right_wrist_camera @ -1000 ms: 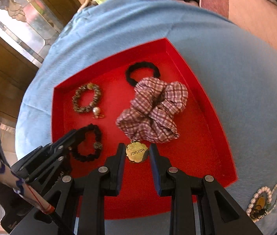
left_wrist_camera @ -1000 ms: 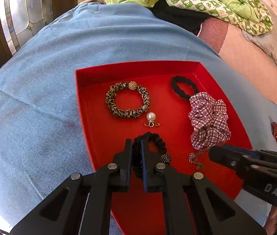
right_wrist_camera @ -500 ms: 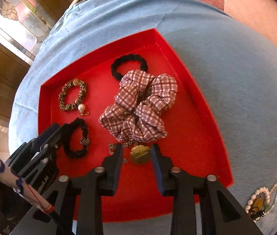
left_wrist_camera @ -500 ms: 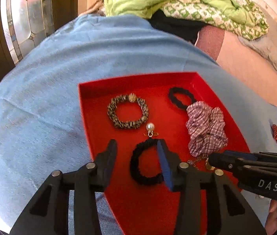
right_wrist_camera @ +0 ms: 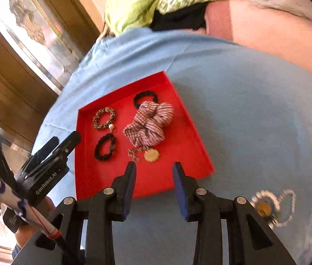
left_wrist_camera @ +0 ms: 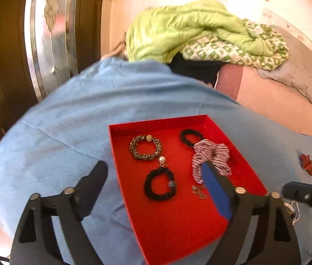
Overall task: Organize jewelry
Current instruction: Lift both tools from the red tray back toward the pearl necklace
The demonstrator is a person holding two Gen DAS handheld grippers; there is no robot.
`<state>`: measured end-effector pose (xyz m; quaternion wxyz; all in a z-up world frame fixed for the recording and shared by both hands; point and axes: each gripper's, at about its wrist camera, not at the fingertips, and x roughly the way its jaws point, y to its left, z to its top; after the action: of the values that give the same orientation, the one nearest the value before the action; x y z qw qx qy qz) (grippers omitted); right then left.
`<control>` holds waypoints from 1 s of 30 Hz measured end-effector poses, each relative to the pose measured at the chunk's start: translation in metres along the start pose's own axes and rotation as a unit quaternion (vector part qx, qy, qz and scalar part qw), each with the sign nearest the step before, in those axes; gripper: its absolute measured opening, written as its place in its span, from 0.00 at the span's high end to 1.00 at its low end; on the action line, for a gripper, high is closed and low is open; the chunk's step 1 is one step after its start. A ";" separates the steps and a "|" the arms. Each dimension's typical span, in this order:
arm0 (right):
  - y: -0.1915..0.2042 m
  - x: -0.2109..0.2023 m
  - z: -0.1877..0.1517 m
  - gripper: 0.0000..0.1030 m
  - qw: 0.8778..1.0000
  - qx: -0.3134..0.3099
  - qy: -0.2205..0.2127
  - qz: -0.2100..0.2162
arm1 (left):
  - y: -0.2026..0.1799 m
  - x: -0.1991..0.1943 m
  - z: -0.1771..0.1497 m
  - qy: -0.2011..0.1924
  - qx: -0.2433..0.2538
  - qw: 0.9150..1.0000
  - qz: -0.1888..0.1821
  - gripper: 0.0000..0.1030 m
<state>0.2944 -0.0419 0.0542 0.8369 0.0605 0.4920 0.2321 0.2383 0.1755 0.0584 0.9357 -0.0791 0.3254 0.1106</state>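
Note:
A red tray [left_wrist_camera: 178, 220] [right_wrist_camera: 103, 176] lies on a blue cloth [left_wrist_camera: 67, 132]. In it are a leopard scrunchie [left_wrist_camera: 134, 148], a pearl earring [left_wrist_camera: 162, 159], a black beaded bracelet [left_wrist_camera: 147, 187] [right_wrist_camera: 97, 152], a black hair tie [left_wrist_camera: 184, 135], a plaid scrunchie [left_wrist_camera: 213, 152] [right_wrist_camera: 149, 123] and a gold pendant on a chain [right_wrist_camera: 152, 155]. My left gripper [left_wrist_camera: 153, 165] hangs above the tray's near left part. Its jaws are opening wide, with nothing held. My right gripper [right_wrist_camera: 154, 165] is open and empty above the tray's near edge, just short of the pendant.
A pearl strand with a yellow piece [right_wrist_camera: 273, 207] lies on the cloth right of the tray, and a red ornament [left_wrist_camera: 306, 163] farther right. A green blanket [left_wrist_camera: 178, 26] and dark clothing are heaped at the back. A wooden door with glass [right_wrist_camera: 23, 33] stands at the left.
The left gripper let go of the black beaded bracelet, spread wide and drew up and back. The right gripper released the gold pendant into the tray and pulled back too.

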 end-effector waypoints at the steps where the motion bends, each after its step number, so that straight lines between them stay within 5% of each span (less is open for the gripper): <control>1: -0.006 -0.009 -0.005 0.64 1.000 0.007 -0.009 0.002 | -0.007 -0.011 -0.005 -0.011 0.010 1.000 0.009 0.13; 4: -0.038 -0.044 -0.029 0.64 0.999 0.035 -0.034 0.012 | -0.028 -0.032 -0.024 -0.013 0.034 0.999 0.008 0.11; 8: -0.092 -0.084 -0.060 0.64 0.995 0.082 -0.063 -0.004 | -0.059 -0.038 -0.049 0.044 0.070 0.995 -0.050 0.10; 12: -0.147 -0.108 -0.086 0.64 0.990 0.119 -0.060 -0.042 | -0.100 -0.036 -0.073 0.090 0.094 0.991 -0.042 0.10; 14: -0.168 -0.108 -0.097 0.64 0.989 0.138 -0.046 -0.041 | -0.118 -0.031 -0.080 0.116 0.112 0.986 -0.035 0.10; 17: -0.182 -0.102 -0.102 0.64 0.987 0.142 -0.036 -0.072 | -0.159 -0.021 -0.094 0.177 0.200 0.961 -0.070 0.10; 19: -0.190 -0.093 -0.103 0.64 0.987 0.149 -0.027 -0.060 | -0.171 -0.010 -0.104 0.206 0.207 0.951 -0.101 0.10; 22: -0.196 -0.074 -0.095 0.67 0.987 0.147 -0.014 -0.064 | -0.169 0.006 -0.115 0.246 0.167 0.946 -0.129 0.10; 25: -0.200 -0.053 -0.085 0.68 0.987 0.133 -0.006 -0.088 | -0.163 0.009 -0.114 0.239 0.136 0.947 -0.165 0.10; 30: -0.204 -0.016 -0.072 0.79 0.986 0.107 0.025 -0.122 | -0.172 0.014 -0.119 0.238 0.184 0.944 -0.134 0.10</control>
<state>0.2934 -0.2384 -0.0368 0.8352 0.0831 0.5383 0.0758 0.2231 -0.0145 -0.0292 0.8353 0.0273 0.5400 -0.0997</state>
